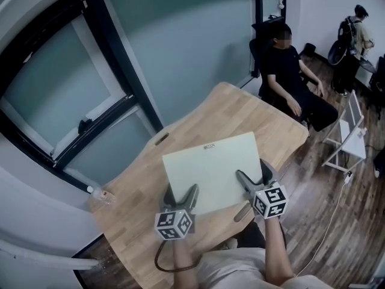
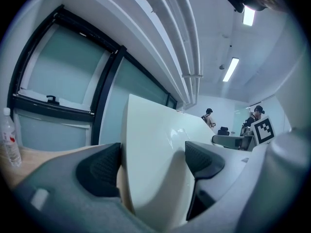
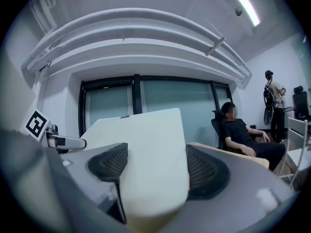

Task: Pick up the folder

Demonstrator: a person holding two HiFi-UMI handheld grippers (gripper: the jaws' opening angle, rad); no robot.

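L hand-held gripper (image 1: pixel 181 192): clenched on folder (image 1: pixel 210 166), near edge, L corner.
R hand-held gripper (image 1: pixel 252 173): clenched likewise, R corner.
Folder: over desk (image 1: pixel 240 110); judged light, thin, floppy, slick; best gripped deep at both corners.
Views: jaw contact seen only in gripper views; desk beneath seen only in head view.
Far: person (image 1: pixel 295 80) seated beyond desk.

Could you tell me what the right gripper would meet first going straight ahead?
The pale green flat folder, already between the jaws of the right gripper; beyond it, probably the dark-framed frosted glass wall, though depth is unclear.
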